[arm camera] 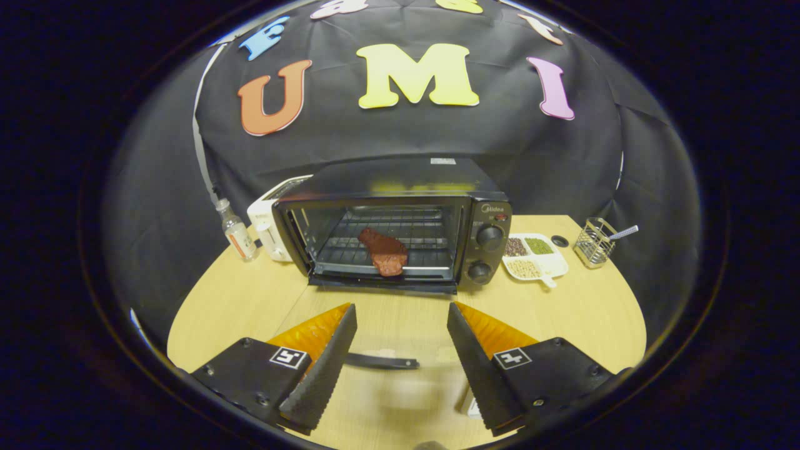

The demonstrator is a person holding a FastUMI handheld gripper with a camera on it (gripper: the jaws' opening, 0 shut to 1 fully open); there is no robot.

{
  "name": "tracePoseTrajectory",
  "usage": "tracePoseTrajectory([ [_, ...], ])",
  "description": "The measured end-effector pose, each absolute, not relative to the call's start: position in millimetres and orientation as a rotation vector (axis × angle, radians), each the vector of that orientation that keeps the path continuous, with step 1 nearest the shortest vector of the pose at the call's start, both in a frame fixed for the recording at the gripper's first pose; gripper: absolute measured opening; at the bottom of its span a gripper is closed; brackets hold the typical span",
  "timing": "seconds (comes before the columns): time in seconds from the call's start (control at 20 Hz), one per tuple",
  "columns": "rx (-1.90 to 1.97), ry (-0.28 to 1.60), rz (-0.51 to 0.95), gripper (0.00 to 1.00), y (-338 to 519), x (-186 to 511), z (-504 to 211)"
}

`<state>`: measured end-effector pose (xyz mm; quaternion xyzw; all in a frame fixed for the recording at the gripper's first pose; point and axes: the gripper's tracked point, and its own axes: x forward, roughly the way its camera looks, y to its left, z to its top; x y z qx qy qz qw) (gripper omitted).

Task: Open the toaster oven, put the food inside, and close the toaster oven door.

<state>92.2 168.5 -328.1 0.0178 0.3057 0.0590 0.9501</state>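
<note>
The toaster oven sits on the wooden table well beyond our fingers, its glass door folded down flat toward us, and the piece of meat already lies on the wire rack inside, near the front edge; what remains, we judge, is closing up. The door looks stiff, hinged and fairly light, its glass smooth and likely slippery, so we would lift it by the dark handle between our fingers; our gripper is spread wide and holds nothing; a white toaster and small bottle stand to one side, a tray of beans and a wire basket to the other
</note>
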Motion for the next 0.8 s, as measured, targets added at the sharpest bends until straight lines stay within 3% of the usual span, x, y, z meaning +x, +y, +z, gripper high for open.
tracePoseTrajectory([
  [0.45,0.029,0.755,0.146,0.94,187,31,-394],
  [0.8,0.060,0.829,0.149,0.94,203,31,-444],
])
